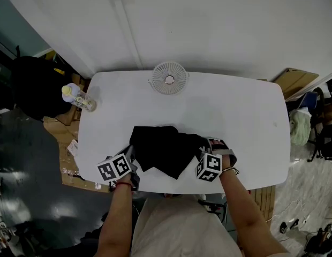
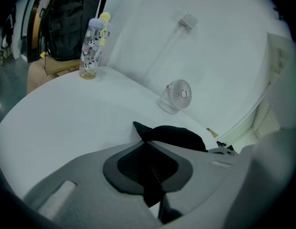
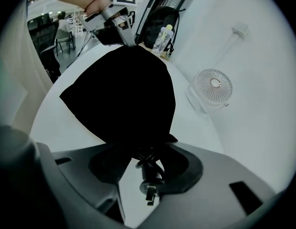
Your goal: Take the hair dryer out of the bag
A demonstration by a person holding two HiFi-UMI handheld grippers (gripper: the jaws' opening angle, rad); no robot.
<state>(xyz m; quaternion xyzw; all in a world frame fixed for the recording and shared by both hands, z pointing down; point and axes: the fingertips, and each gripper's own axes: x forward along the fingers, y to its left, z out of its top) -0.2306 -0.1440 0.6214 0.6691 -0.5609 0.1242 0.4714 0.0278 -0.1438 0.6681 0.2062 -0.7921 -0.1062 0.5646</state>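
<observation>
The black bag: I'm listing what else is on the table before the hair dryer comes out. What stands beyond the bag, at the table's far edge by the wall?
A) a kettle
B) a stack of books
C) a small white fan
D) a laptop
C: a small white fan stands at the far edge of the table, beyond the black bag.

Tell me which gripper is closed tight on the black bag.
The left gripper: its jaws pinch the bag. The right gripper is open, with the cord between its jaws.
</observation>
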